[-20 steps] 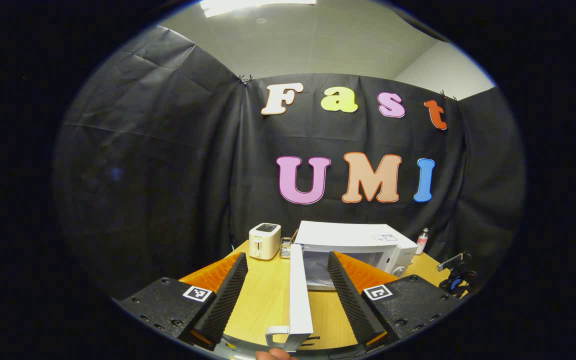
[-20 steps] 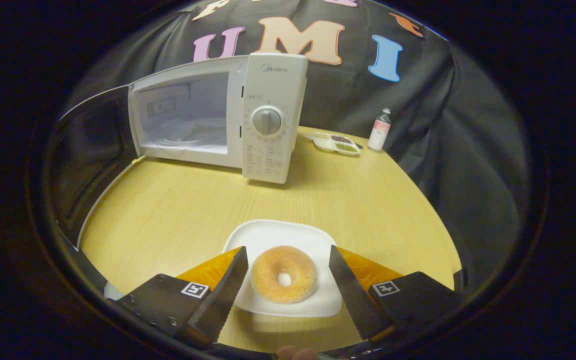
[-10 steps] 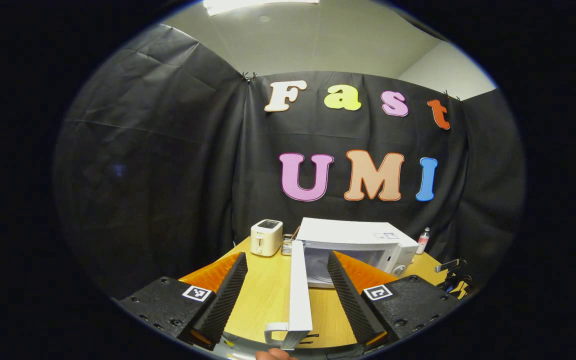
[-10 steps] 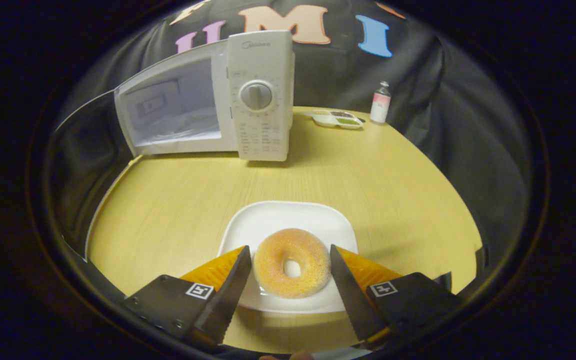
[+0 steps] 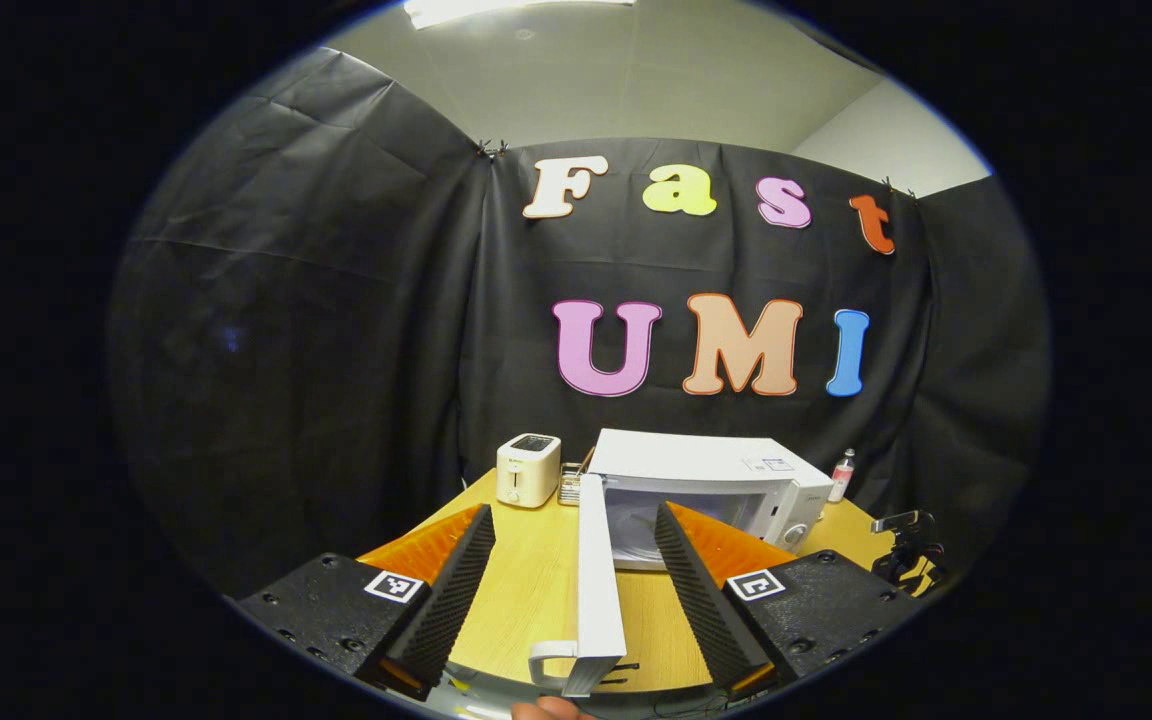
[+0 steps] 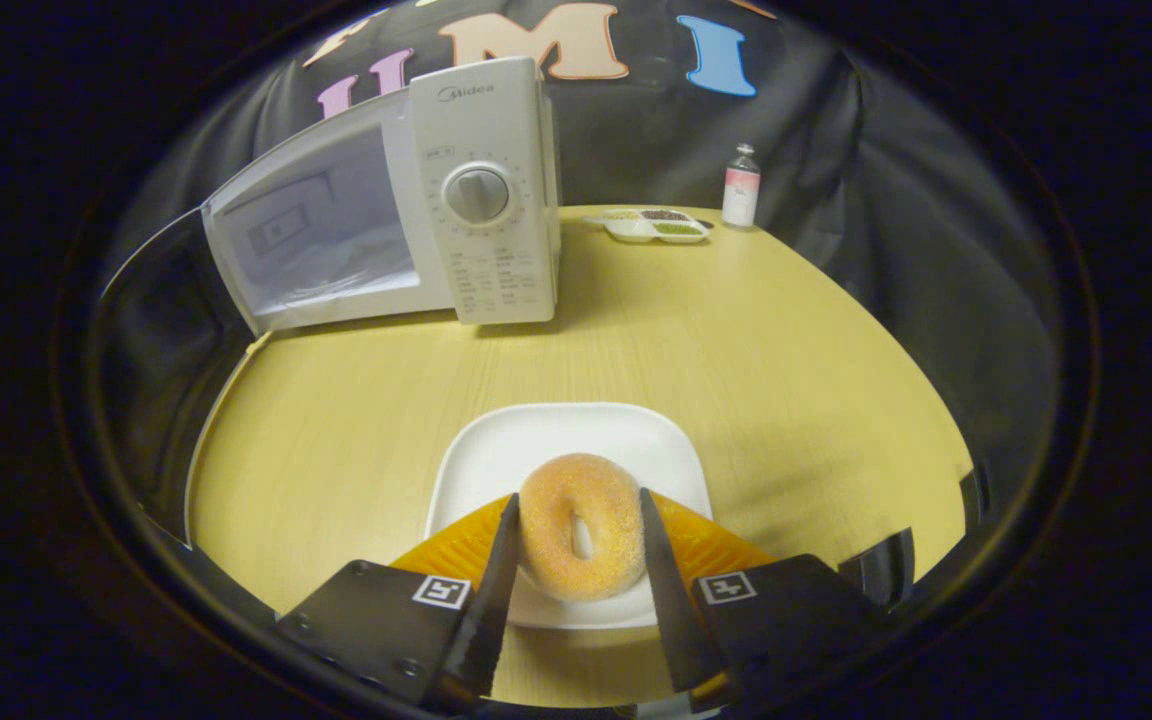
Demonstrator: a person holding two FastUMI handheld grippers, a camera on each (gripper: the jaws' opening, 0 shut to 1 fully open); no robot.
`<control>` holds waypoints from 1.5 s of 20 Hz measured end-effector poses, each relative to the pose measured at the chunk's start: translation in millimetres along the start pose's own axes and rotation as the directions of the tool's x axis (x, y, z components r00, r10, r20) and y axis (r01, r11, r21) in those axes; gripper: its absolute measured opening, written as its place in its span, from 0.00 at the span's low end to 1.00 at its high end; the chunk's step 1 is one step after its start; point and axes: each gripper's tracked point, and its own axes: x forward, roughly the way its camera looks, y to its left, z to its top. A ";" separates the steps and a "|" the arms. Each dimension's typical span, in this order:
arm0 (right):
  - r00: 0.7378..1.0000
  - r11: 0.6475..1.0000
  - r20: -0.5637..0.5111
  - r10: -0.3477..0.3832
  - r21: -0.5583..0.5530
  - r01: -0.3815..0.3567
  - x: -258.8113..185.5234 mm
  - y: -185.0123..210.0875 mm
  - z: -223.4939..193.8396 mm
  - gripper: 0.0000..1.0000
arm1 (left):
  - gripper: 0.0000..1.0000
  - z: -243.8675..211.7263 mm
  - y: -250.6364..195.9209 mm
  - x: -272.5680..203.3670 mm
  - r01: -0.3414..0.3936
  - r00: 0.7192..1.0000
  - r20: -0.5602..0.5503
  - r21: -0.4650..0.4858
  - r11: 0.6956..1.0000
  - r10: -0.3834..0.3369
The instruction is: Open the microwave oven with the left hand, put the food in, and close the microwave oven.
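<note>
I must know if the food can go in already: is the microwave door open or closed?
Open. The door stands swung out from the microwave, edge-on between the left gripper fingers, and the cavity shows.

Left gripper [image 5: 570,590]: held level, facing forward, its 2 fingers [image 5: 451,590] spread wide apart and touching nothing. Fingertip of the holding hand [image 5: 548,709] just visible at the bottom edge of the left gripper view. Right gripper [image 6: 576,570]: tilted downward, its 2 fingers [image 6: 491,590] drawn in close, pressing on both sides of the doughnut [image 6: 581,538].
</note>
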 end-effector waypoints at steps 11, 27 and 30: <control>0.984 0.909 0.028 0.174 0.381 -0.172 -11.8 68.2 44.3 0.62 | 0.95 6.8 -10.3 -1.6 0.038 0.999 0.021 0.018 0.999 -0.038; 0.909 0.492 0.219 0.356 0.783 -0.381 3.6 239.5 136.7 0.60 | 0.95 -8.0 3.0 -20.3 0.013 0.999 -0.037 -0.002 1.000 -0.013; 0.901 0.454 0.271 0.338 0.792 -0.409 21.5 260.8 160.2 0.60 | 0.95 -15.6 0.2 -19.1 0.034 0.998 -0.058 -0.028 0.999 -0.036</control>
